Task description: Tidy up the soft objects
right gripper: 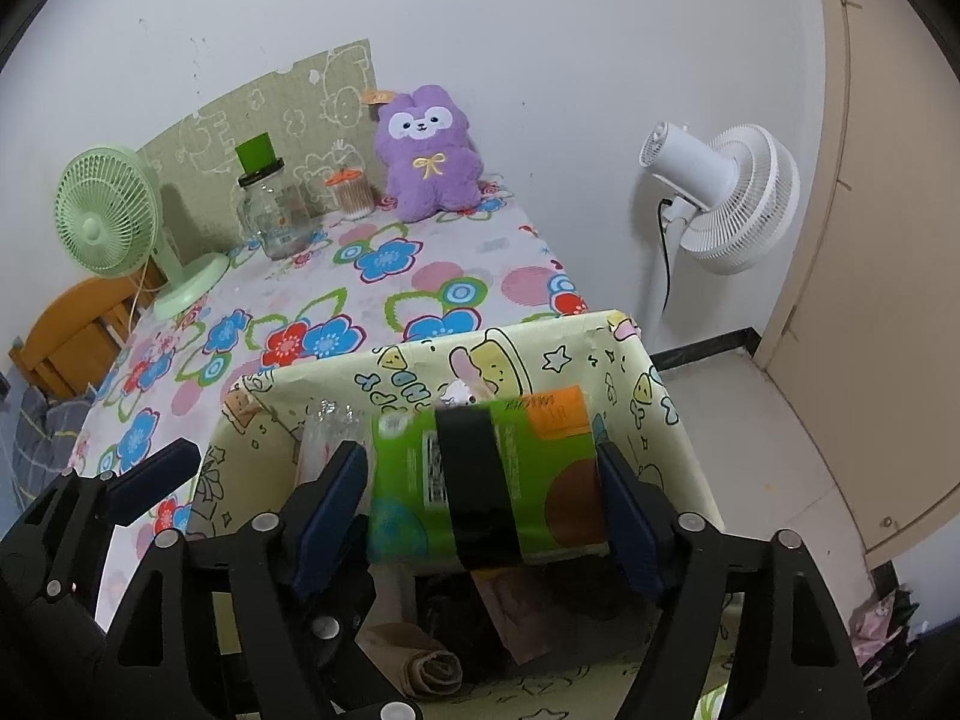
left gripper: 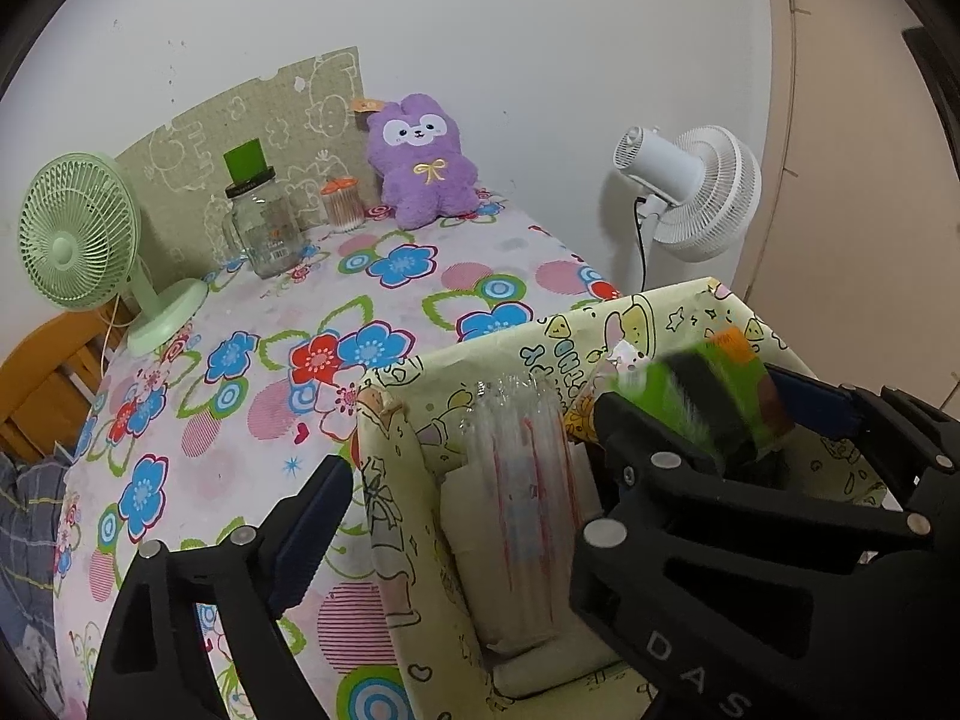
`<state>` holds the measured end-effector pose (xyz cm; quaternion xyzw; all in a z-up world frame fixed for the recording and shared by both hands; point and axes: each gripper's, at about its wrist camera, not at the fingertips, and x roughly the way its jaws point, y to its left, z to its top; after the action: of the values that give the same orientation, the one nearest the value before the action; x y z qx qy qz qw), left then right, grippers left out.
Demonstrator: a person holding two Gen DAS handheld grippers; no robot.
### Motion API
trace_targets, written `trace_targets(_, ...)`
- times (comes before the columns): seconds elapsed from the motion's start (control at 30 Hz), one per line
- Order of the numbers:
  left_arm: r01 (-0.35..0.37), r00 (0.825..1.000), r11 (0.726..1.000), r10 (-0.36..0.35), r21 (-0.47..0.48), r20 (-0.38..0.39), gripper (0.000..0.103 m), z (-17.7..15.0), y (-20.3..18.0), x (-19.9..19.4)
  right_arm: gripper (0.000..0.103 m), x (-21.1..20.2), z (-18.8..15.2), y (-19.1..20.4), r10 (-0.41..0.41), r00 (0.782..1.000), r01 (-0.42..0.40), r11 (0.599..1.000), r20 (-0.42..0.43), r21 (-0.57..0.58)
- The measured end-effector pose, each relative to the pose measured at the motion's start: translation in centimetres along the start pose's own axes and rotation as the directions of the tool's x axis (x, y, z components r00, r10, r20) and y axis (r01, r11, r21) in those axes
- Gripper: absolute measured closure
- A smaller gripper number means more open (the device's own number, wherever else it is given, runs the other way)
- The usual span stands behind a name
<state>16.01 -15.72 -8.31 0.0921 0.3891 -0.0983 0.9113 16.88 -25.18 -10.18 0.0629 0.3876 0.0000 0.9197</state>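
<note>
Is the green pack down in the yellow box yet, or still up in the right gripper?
Still up. The right gripper is shut on the green pack, which sits above the yellow box opening, not among the items inside.

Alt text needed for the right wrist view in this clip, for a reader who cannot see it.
The right gripper clamps a green soft pack with a black band above an open cartoon-print box. Beyond lie a floral tablecloth, a purple plush, a glass jar and a green desk fan; the left gripper's finger shows at left.
</note>
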Motion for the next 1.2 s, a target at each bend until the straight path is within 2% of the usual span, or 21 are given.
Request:
trace_targets(0.13, -0.001, 1.000, 1.000, 0.001, -0.001, 0.007, 0.006, -0.3, 0.2, -0.6, 0.014, -0.8, -0.3, 0.4, 0.001, 1.000, -0.001, 1.000, 0.014, -0.005)
trace_targets(0.73, 0.013, 0.997, 0.999, -0.009, -0.051, 0.078, 0.004, -1.5, 2.8, -5.1, 0.012, -5.5, -1.2, 2.8, -0.002, 0.996, 0.005, 1.000, 0.090, -0.027)
trace_targets(0.83, 0.006, 0.995, 0.998, 0.000, -0.061, 0.098, 0.004, -1.6, 3.4, -6.0, 0.007, -6.5, -1.4, 3.4, 0.002, 0.994, 0.001, 0.999, 0.113, -0.032)
trace_targets(1.2, -0.028, 0.988, 0.995, 0.043, -0.096, 0.149, 0.004, -2.8, 5.9, -9.5, 0.003, -9.5, -2.0, 6.1, 0.037, 0.984, -0.030, 0.999, 0.172, -0.038)
